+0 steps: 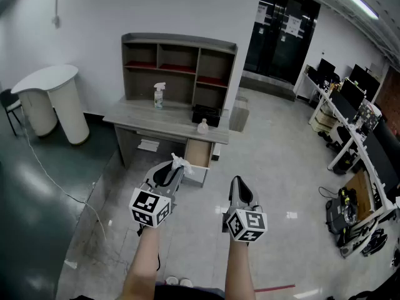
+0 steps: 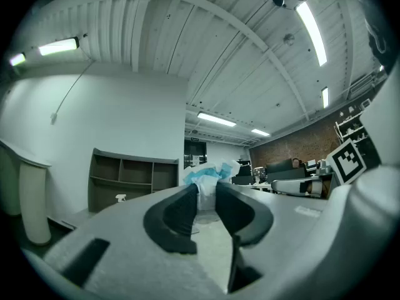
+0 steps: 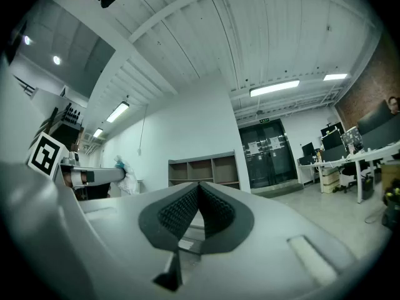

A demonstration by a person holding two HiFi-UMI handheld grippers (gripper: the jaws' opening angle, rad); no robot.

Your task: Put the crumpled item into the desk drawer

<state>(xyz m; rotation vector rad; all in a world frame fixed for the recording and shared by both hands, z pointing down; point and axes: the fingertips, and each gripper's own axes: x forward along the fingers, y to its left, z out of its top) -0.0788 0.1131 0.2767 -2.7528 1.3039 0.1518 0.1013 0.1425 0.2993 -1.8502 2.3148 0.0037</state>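
Observation:
A crumpled white and light-blue item [image 1: 180,162] [image 2: 210,173] sticks out between the jaws of my left gripper [image 1: 175,169] [image 2: 206,195], which is shut on it. I hold it in the air, well back from the grey desk [image 1: 164,123]. The desk's drawer [image 1: 198,154] stands pulled open under the right part of the desktop, just beyond the left gripper in the head view. My right gripper [image 1: 237,184] [image 3: 199,191] hovers beside the left one, shut with nothing in it. In the right gripper view the left gripper [image 3: 94,175] shows at the left with the crumpled item [image 3: 129,180].
On the desk stand a spray bottle [image 1: 159,95], a small clear bottle [image 1: 202,126] and a black object [image 1: 206,114], under a shelf unit [image 1: 178,61]. A white rounded table [image 1: 50,99] is at the left. Office desks with monitors [image 1: 350,117] line the right side.

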